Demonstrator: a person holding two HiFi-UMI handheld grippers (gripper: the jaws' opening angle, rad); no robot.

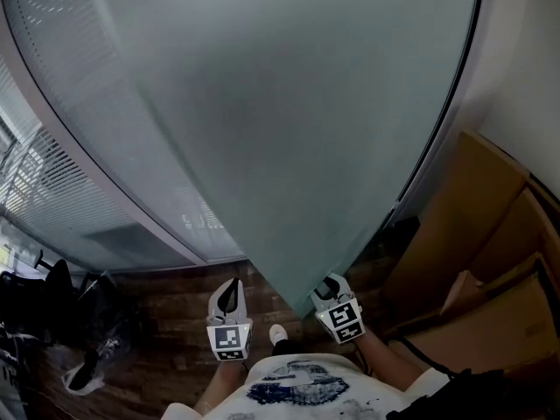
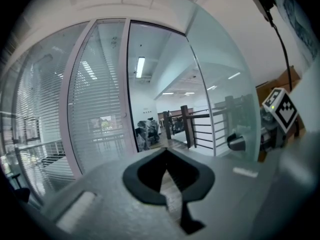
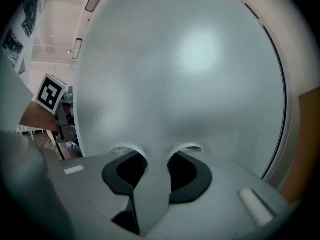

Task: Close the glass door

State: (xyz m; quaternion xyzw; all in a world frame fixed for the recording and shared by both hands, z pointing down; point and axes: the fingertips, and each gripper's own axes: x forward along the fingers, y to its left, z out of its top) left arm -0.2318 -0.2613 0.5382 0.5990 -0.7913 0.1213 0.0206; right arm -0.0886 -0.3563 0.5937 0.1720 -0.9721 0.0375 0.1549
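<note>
Gripping glass door (image 1: 289, 103) edge in right tool (image 1: 332, 283), left tool (image 1: 229, 294) closed and empty, square markers (image 1: 229, 340) on both

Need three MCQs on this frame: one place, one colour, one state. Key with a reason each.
1. In the head view, the cardboard boxes stand where from the glass door? A) left B) right C) on top
2. The floor is: A) dark brown wood B) white tile C) green carpet
3. The right claw is: A) open in free air B) gripping a box C) closed on part of the door
Key: 1 B, they fill the right edge. 2 A, brown planks show below the door. 3 C, a pale door part sits between its pads.
</note>
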